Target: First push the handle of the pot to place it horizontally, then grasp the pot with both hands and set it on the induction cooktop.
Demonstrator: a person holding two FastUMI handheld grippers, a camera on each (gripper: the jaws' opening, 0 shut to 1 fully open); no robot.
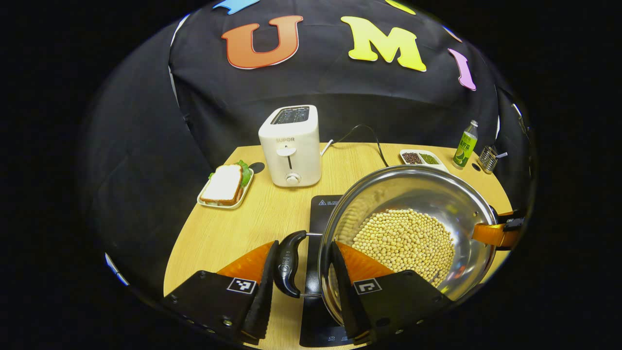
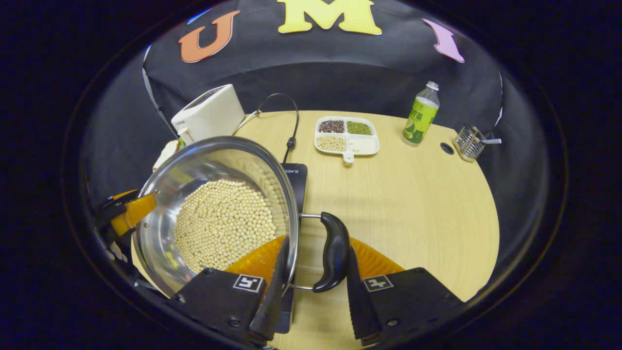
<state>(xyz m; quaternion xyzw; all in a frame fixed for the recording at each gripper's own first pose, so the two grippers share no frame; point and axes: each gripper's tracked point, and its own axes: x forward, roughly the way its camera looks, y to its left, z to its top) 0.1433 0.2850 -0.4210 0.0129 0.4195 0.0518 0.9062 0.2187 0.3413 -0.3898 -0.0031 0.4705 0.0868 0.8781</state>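
With each tool straddling a black side handle, the left tool (image 1: pixel 301 272) and right tool (image 2: pixel 315 282) seemingly clamped, the pot (image 1: pixel 408 233) of beans hovers over the induction cooktop (image 1: pixel 323 206) and should descend level, both sides together.

One pot (image 1: pixel 408 233); one cooktop (image 1: pixel 323 204); one toaster (image 1: pixel 290 145); one bottle (image 2: pixel 421 114); two grippers.

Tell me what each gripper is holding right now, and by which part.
Both hold the pot of beans. The left gripper straddles one black side handle and the rim; the right gripper does likewise at the opposite handle. Whether the fingers press cannot be told.
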